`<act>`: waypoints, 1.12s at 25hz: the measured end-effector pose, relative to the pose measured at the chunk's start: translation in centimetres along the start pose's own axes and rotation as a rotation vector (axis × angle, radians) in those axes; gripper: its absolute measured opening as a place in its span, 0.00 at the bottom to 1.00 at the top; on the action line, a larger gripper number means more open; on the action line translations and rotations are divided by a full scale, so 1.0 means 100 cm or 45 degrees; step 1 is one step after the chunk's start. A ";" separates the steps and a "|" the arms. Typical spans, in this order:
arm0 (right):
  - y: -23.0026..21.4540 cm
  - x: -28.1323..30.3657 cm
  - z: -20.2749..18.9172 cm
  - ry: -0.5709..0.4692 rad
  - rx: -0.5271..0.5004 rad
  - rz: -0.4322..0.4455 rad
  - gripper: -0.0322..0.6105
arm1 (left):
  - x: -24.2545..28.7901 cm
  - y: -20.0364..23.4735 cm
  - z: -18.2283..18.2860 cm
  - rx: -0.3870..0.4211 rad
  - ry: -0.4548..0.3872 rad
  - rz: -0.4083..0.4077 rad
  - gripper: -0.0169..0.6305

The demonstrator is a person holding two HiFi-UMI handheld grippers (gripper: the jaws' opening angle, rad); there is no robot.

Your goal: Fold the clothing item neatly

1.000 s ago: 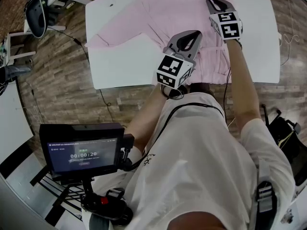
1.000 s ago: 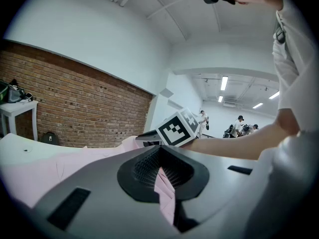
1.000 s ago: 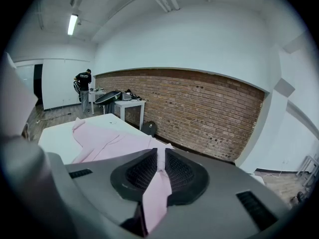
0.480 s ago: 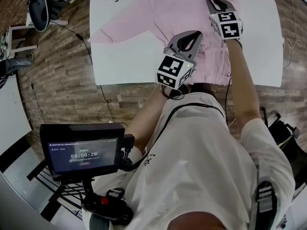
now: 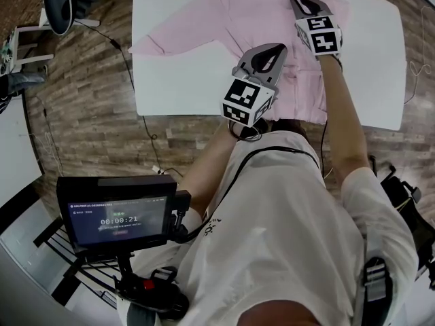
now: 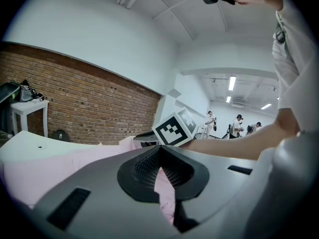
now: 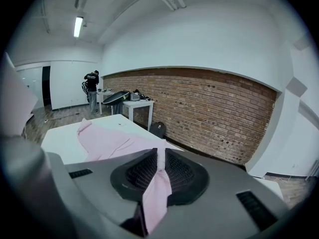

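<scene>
A pink shirt [image 5: 231, 15] lies spread on the white table [image 5: 177, 80], one sleeve reaching toward the table's left edge. My left gripper [image 5: 272, 51] is over the shirt's lower middle, shut on a fold of the pink cloth [image 6: 164, 190]. My right gripper [image 5: 302, 2] is farther back on the shirt's right side, and a strip of pink fabric [image 7: 155, 193] is pinched between its jaws. In the right gripper view the shirt [image 7: 107, 141] trails away leftward across the tabletop. In the left gripper view the right gripper's marker cube [image 6: 174, 128] shows just beyond the left gripper [image 6: 158, 171].
A screen on a stand [image 5: 119, 212] sits low at the left by the person's body. A cable [image 5: 146, 141] runs over the wooden floor left of the table. A small white side table [image 7: 137, 106] stands by the brick wall, with people far off.
Both grippers have shifted a little across the table with the pink cloth still held in them. The table sits slightly further right in the head view. Neither pair of jaws has changed.
</scene>
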State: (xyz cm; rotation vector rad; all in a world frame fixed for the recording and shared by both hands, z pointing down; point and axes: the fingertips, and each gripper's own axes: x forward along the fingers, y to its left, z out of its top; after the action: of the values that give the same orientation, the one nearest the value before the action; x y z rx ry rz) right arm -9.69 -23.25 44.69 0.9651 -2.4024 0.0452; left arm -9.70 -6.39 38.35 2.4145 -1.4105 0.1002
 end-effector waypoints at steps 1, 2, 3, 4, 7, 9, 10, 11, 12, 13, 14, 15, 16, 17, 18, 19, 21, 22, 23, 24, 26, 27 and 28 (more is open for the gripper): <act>0.004 0.003 0.001 0.000 0.002 0.009 0.13 | -0.001 0.002 0.000 -0.003 0.000 0.006 0.03; 0.007 0.005 0.001 0.003 0.001 0.016 0.13 | -0.003 0.004 -0.001 -0.006 0.001 0.011 0.03; 0.010 0.008 0.000 0.008 -0.004 0.022 0.13 | -0.004 0.006 -0.002 -0.009 0.002 0.018 0.03; 0.013 0.010 0.000 0.012 -0.008 0.028 0.13 | -0.005 0.008 -0.003 -0.012 0.003 0.024 0.03; 0.023 0.017 0.002 0.011 -0.015 0.057 0.13 | -0.007 0.014 -0.003 -0.020 0.003 0.044 0.03; 0.030 0.021 0.004 0.011 -0.020 0.077 0.13 | -0.009 0.016 -0.001 -0.024 -0.001 0.056 0.03; 0.033 0.022 0.005 0.013 -0.023 0.087 0.13 | -0.010 0.018 0.000 -0.026 -0.003 0.062 0.03; 0.036 0.024 0.004 0.016 -0.025 0.097 0.13 | -0.010 0.019 0.000 -0.028 -0.005 0.068 0.03; 0.039 0.026 0.004 0.019 -0.028 0.105 0.13 | -0.011 0.021 0.000 -0.031 -0.005 0.074 0.03; 0.041 0.028 0.003 0.022 -0.030 0.112 0.13 | -0.012 0.023 -0.001 -0.034 -0.005 0.080 0.03; 0.044 0.030 0.002 0.024 -0.032 0.119 0.13 | -0.013 0.025 -0.003 -0.036 -0.004 0.086 0.03; 0.047 0.032 0.001 0.025 -0.034 0.124 0.13 | -0.014 0.026 -0.004 -0.039 -0.002 0.091 0.03; 0.049 0.034 0.000 0.028 -0.036 0.130 0.13 | -0.016 0.028 -0.006 -0.041 -0.001 0.096 0.03; 0.052 0.036 -0.001 0.031 -0.036 0.136 0.13 | -0.017 0.029 -0.007 -0.043 0.000 0.100 0.03; 0.054 0.037 -0.002 0.034 -0.035 0.141 0.13 | -0.018 0.030 -0.008 -0.044 0.000 0.104 0.03; 0.056 0.038 -0.002 0.035 -0.032 0.147 0.13 | -0.019 0.031 -0.008 -0.046 -0.001 0.107 0.03; 0.059 0.039 -0.002 0.036 -0.027 0.155 0.13 | -0.019 0.031 -0.010 -0.049 0.000 0.110 0.03; 0.060 0.040 -0.004 0.041 -0.032 0.156 0.13 | -0.020 0.031 -0.010 -0.051 0.001 0.111 0.03; 0.060 0.041 -0.007 0.048 -0.041 0.154 0.13 | -0.020 0.031 -0.011 -0.053 0.003 0.112 0.03; 0.061 0.042 -0.009 0.056 -0.050 0.154 0.13 | -0.021 0.031 -0.011 -0.054 0.004 0.114 0.03; 0.064 0.043 -0.013 0.067 -0.057 0.158 0.13 | -0.021 0.031 -0.011 -0.056 0.004 0.118 0.03; 0.065 0.044 -0.015 0.070 -0.055 0.161 0.13 | -0.021 0.031 -0.011 -0.056 0.003 0.120 0.03; 0.066 0.045 -0.017 0.072 -0.052 0.165 0.13 | -0.021 0.032 -0.011 -0.056 0.004 0.121 0.03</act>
State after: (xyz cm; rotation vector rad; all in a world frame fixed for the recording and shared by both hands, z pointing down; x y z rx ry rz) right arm -15.88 -20.85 49.44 0.7787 -2.4007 0.0694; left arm -13.38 -5.70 39.73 2.3111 -1.5106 0.0950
